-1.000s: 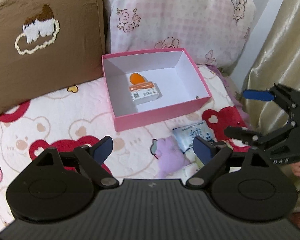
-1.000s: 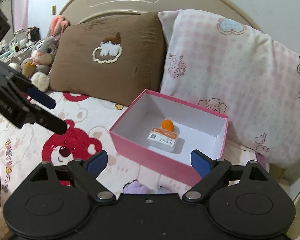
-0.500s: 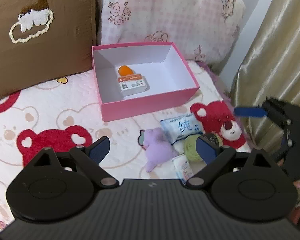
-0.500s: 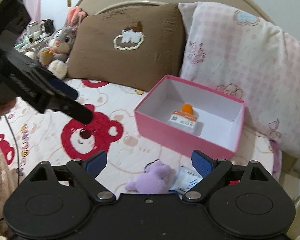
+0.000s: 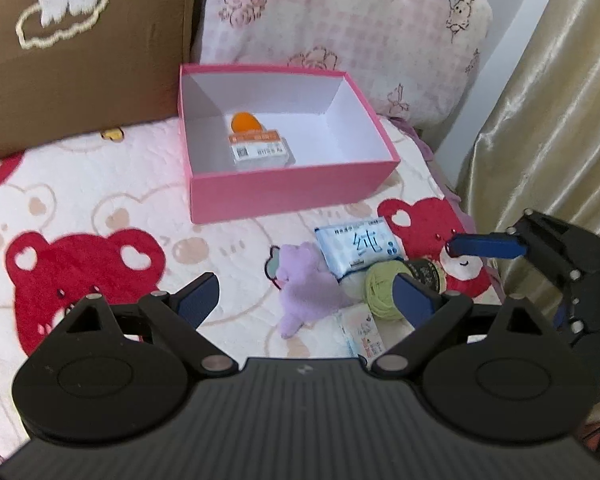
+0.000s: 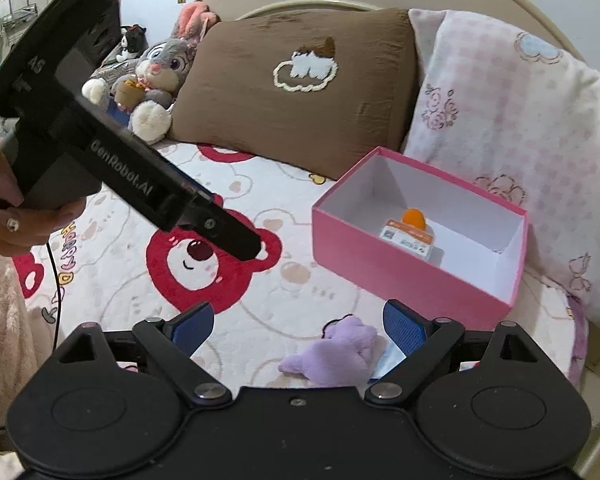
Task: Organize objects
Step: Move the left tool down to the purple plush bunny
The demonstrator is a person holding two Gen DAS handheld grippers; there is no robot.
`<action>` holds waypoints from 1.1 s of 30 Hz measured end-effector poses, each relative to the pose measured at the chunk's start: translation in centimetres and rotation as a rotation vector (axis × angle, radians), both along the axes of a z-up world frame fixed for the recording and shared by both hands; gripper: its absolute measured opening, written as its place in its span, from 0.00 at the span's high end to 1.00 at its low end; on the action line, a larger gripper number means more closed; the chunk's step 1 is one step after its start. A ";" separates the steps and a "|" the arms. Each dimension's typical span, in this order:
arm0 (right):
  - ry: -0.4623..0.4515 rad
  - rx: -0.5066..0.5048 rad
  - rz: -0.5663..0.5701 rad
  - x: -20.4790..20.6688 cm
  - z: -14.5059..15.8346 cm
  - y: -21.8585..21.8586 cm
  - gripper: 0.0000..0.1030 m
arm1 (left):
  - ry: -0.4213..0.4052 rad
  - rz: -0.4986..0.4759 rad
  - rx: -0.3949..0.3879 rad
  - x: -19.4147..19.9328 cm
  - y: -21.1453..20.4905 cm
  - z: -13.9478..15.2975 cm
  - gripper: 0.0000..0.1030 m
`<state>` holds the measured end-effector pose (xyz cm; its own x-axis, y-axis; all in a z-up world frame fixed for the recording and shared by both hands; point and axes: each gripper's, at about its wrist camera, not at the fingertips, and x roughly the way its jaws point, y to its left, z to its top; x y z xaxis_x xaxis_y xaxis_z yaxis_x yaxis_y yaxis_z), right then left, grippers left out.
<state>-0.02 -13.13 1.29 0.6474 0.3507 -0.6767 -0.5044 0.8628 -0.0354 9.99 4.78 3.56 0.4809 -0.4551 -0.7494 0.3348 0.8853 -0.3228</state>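
Reaching for loose items low in frame, both claws wide and empty: left claw (image 5: 306,294) over purple plush toy (image 5: 306,288), next closing on it for pink box (image 5: 292,192).

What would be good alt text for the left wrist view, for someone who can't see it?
An open left gripper hangs empty over a bear-print bedspread, above a purple plush toy, a tissue pack and a green yarn ball. Beyond sits an open pink box holding an orange egg-shaped object and a small labelled packet. The right gripper enters from the right.
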 end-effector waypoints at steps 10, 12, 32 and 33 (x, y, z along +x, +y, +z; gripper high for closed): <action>0.044 0.011 -0.038 0.7 -6.5 0.7 0.09 | 0.005 -0.028 -0.012 0.0 -1.1 -5.8 0.10; 0.044 0.023 -0.060 0.9 -7.5 0.5 0.09 | 0.024 -0.046 -0.040 0.1 -1.7 -7.3 0.10; 0.086 -0.012 -0.152 3.4 -15.2 -0.3 0.09 | 0.038 0.052 -0.051 1.7 -3.6 -16.6 0.19; 0.087 -0.021 -0.152 3.6 -15.5 -0.2 0.09 | 0.052 0.057 -0.076 1.9 -3.4 -17.1 0.20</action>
<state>3.60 -13.28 -14.24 0.6303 0.2383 -0.7389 -0.3696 0.9291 -0.0157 11.84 1.38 -13.49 0.4690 -0.4845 -0.7385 0.2657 0.8748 -0.4052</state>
